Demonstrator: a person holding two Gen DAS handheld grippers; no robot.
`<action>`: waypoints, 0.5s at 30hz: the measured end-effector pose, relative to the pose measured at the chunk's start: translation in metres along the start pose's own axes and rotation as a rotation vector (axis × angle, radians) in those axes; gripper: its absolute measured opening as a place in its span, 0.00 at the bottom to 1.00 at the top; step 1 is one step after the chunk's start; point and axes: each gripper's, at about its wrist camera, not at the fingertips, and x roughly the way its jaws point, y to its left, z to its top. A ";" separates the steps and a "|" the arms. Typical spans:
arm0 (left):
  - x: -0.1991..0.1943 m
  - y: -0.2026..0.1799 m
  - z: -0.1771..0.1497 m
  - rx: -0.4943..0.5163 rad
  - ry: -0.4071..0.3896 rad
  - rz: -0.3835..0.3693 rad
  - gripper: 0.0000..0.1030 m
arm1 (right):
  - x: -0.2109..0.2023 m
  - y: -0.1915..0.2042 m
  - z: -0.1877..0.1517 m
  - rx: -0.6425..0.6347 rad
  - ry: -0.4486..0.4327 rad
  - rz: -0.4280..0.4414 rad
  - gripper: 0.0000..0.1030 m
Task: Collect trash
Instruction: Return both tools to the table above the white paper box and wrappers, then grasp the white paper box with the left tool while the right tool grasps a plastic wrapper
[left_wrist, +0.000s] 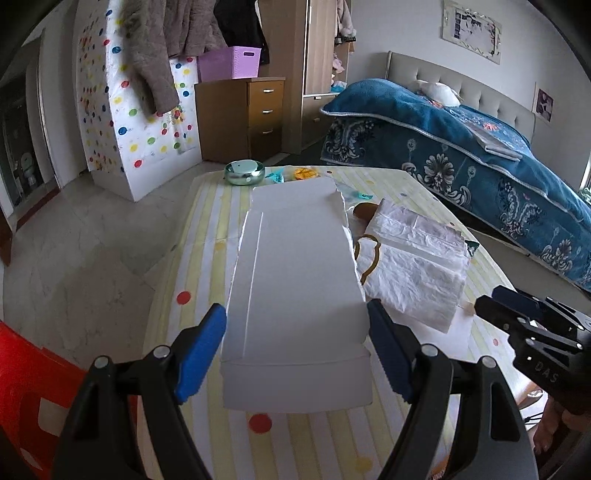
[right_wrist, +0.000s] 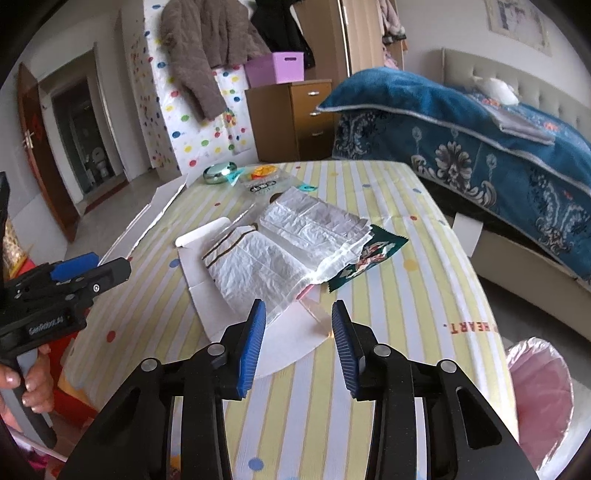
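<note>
My left gripper (left_wrist: 295, 308) is shut on a flat white cardboard box (left_wrist: 295, 266), one blue pad on each long side, and holds it above the striped table (left_wrist: 207, 206). From the right wrist view the same gripper (right_wrist: 110, 263) sits at the left, with the cardboard's edge (right_wrist: 155, 218) beyond it. My right gripper (right_wrist: 297, 332) is open over the near corner of a crumpled white plastic bag (right_wrist: 273, 254), which lies on a white card sheet (right_wrist: 291, 343). Nothing is pressed between its pads. A green wrapper (right_wrist: 373, 251) sticks out from under the bag.
At the table's far end are a metal tin (right_wrist: 220, 171), an orange wrapper (right_wrist: 264, 170) and a clear packet (right_wrist: 266, 186). A pink-lined bin (right_wrist: 539, 398) stands off the right edge and a red stool (left_wrist: 29, 387) on the left. A bed with a blue blanket (left_wrist: 461, 147) fills the right.
</note>
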 end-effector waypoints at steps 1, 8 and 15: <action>0.002 0.000 0.001 0.001 0.001 0.002 0.73 | 0.003 0.000 0.001 0.003 0.003 0.003 0.38; 0.020 0.009 0.005 -0.014 0.015 0.026 0.73 | 0.038 0.008 0.006 0.009 0.079 0.040 0.39; 0.023 0.015 0.001 -0.031 0.028 0.025 0.73 | 0.043 0.013 0.000 0.037 0.098 0.061 0.37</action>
